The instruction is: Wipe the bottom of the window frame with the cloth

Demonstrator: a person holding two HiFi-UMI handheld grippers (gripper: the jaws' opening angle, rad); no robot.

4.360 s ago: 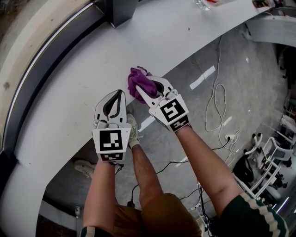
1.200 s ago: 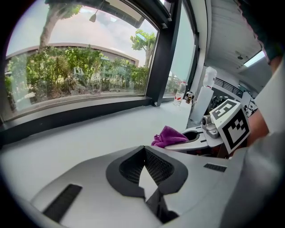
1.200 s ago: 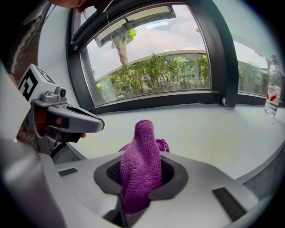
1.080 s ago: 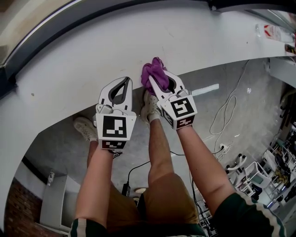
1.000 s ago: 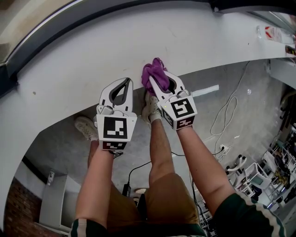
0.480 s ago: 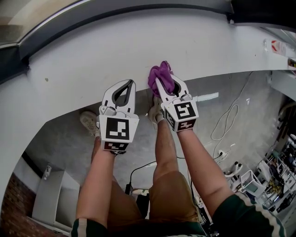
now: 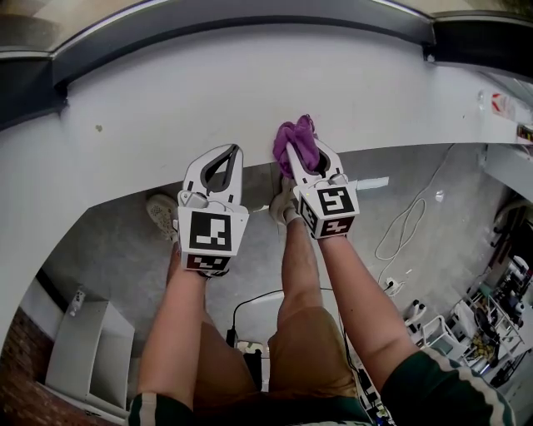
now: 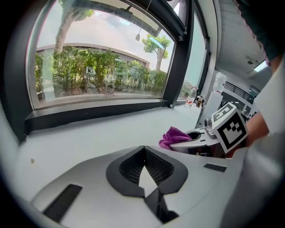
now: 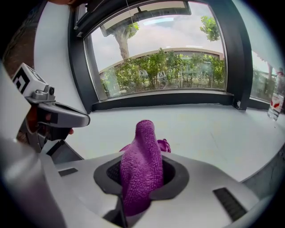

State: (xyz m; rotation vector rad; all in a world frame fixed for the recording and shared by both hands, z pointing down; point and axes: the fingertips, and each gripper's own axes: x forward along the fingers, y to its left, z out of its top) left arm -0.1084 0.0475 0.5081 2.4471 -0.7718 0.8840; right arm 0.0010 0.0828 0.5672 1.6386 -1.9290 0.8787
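The dark window frame (image 7: pixel 250 18) runs along the far side of the white sill (image 7: pixel 208 91). My left gripper (image 7: pixel 234 151) is over the sill's near edge, jaws together and empty. Just beside it, my right gripper (image 7: pixel 301 150) is clamped on the purple cloth (image 7: pixel 296 135), which is bunched over that same edge.

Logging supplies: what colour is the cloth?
Purple; the cloth shows best in the right gripper view.

- I see a white cable (image 7: pixel 416 202) trailing over the grey floor (image 7: pixel 108 258).
- A white cabinet (image 7: pixel 92 349) stands lower left.
- A clear bottle (image 9: pixel 277 95) stands at the white counter's (image 9: pixel 213 129) right end.
- Green trees (image 9: pixel 173 67) grow outside.
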